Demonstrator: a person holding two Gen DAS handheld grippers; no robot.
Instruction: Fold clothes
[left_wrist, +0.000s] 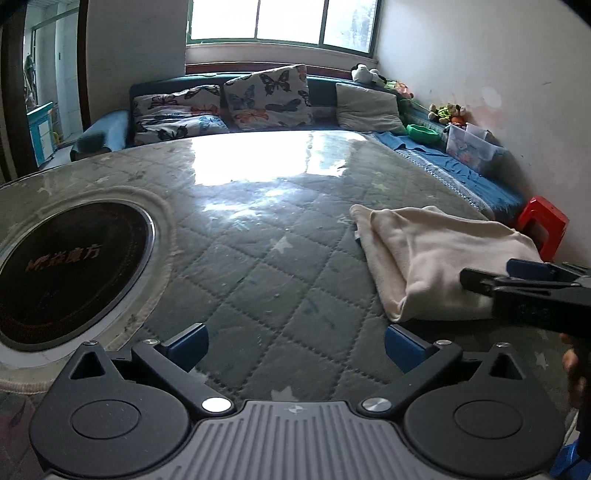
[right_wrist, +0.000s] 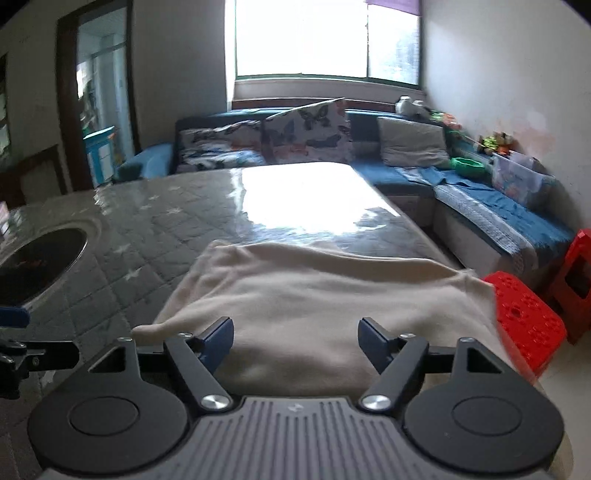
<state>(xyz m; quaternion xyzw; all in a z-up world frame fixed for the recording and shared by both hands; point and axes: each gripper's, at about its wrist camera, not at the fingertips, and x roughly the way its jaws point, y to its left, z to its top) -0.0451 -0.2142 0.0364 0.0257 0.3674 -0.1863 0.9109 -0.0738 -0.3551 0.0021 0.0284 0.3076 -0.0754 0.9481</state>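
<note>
A cream garment (left_wrist: 436, 266) lies folded into a thick pad on the quilted grey table (left_wrist: 258, 258), at its right side. It fills the middle of the right wrist view (right_wrist: 314, 302). My left gripper (left_wrist: 295, 347) is open and empty over bare table, left of the garment. My right gripper (right_wrist: 295, 341) is open, its jaws spread just above the garment's near edge, holding nothing. The right gripper also shows in the left wrist view (left_wrist: 524, 284), over the garment's near right part.
A round black induction hob (left_wrist: 66, 269) is set into the table at the left. Red plastic stools (right_wrist: 528, 317) stand right of the table. A blue corner sofa (right_wrist: 498, 214) with butterfly cushions (left_wrist: 266, 96), toys and a clear box runs behind and right.
</note>
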